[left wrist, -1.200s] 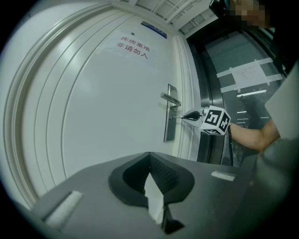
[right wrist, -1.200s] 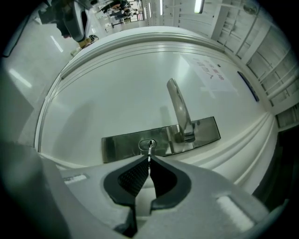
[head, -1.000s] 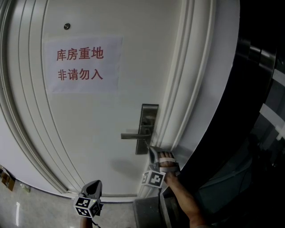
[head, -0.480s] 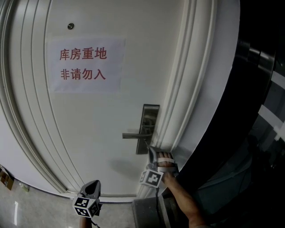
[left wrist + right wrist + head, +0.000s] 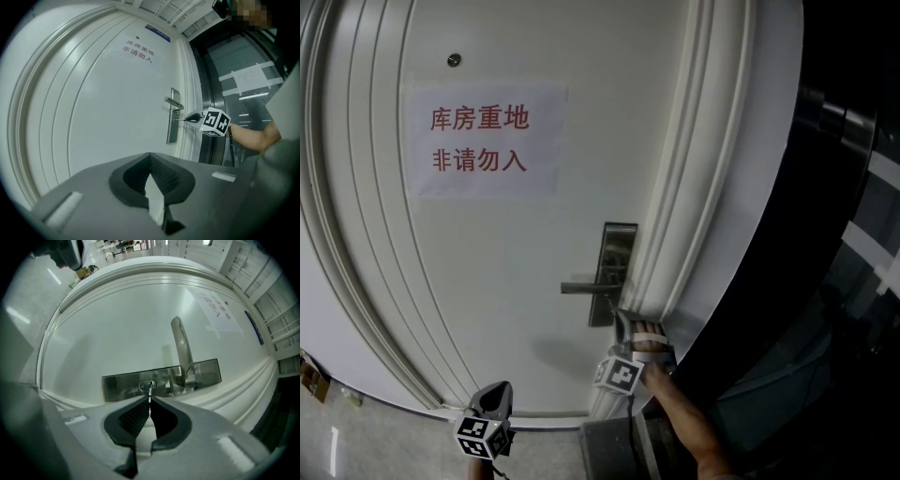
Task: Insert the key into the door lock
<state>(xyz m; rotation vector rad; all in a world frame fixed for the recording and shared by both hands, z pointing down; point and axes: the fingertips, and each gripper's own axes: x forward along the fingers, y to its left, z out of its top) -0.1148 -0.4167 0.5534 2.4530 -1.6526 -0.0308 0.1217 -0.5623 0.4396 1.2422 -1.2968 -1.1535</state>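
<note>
My left gripper (image 5: pixel 497 394) hangs low by the door (image 5: pixel 487 300), jaws together on nothing; at the lock plate (image 5: pixel 122 384) my right gripper (image 5: pixel 150 401) is clamped on the key (image 5: pixel 150 393), its tip at the keyhole (image 5: pixel 146 386); I judge insertion begun, with the blade left to push home.

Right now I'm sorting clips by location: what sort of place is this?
Likely a corridor outside a storeroom: a white door, its paper notice reading storeroom, no entry, and a glass partition alongside.
</note>
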